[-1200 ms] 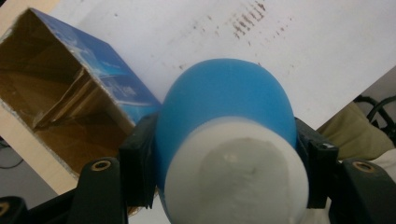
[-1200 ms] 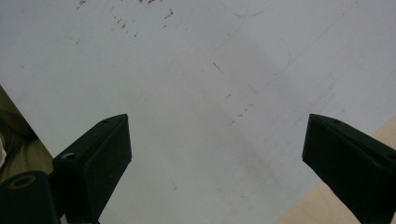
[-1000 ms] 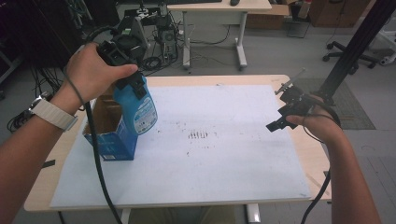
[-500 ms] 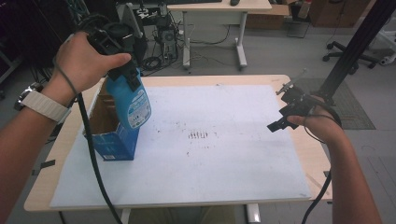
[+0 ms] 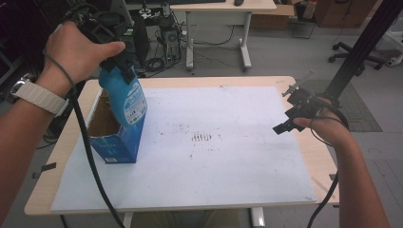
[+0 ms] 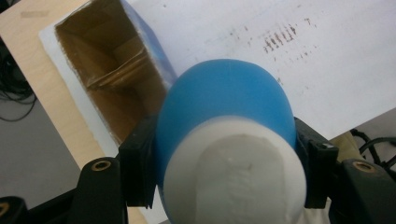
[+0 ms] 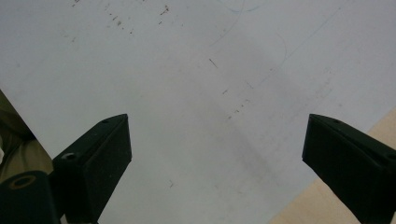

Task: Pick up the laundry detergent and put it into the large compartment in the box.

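While one open-topped blue cardboard box (image 5: 115,137) stood near the left edge of the bench (image 5: 247,81), on a white sheet (image 5: 228,156), its brown inside held nothing but its folded flaps, and the lower end of a single blue bottle (image 5: 124,97) hung partly within its mouth. That bottle was bright blue plastic with a white printed label on its side and a white cap end, tilted and lifted, and the left gripper (image 6: 224,154) had its jaws clenched on the bottle's top. One other gripper, the right gripper (image 7: 217,158), hovered over the sheet near the bench's right edge with its jaws spread wide and grasping nothing.
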### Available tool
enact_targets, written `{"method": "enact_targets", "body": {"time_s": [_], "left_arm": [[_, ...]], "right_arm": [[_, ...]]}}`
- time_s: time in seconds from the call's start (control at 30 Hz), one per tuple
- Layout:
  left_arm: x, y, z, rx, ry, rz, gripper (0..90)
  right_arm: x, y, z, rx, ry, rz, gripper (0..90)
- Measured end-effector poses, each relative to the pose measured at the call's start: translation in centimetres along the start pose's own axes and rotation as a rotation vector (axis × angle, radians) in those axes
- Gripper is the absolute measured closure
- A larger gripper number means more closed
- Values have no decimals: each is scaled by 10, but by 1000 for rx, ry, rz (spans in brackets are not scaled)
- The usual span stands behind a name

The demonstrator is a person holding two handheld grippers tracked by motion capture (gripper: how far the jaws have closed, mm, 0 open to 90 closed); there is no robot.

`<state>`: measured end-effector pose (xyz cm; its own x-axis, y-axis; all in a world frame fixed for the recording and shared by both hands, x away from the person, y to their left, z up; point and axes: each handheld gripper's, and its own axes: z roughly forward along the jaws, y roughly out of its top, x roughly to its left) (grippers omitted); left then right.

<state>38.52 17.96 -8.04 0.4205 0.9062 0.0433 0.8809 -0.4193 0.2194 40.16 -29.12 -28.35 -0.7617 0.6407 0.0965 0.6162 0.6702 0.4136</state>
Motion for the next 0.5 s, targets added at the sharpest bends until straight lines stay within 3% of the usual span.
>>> {"method": "enact_targets", "body": {"time_s": [0.3, 0.5], "left_arm": [[13, 1, -10, -1, 8, -76, 374], [24, 2, -12, 7, 11, -154, 374]], "right_arm": [[-2, 2, 1, -1, 3, 0, 83], [-2, 2, 1, 2, 2, 0, 83]]}}
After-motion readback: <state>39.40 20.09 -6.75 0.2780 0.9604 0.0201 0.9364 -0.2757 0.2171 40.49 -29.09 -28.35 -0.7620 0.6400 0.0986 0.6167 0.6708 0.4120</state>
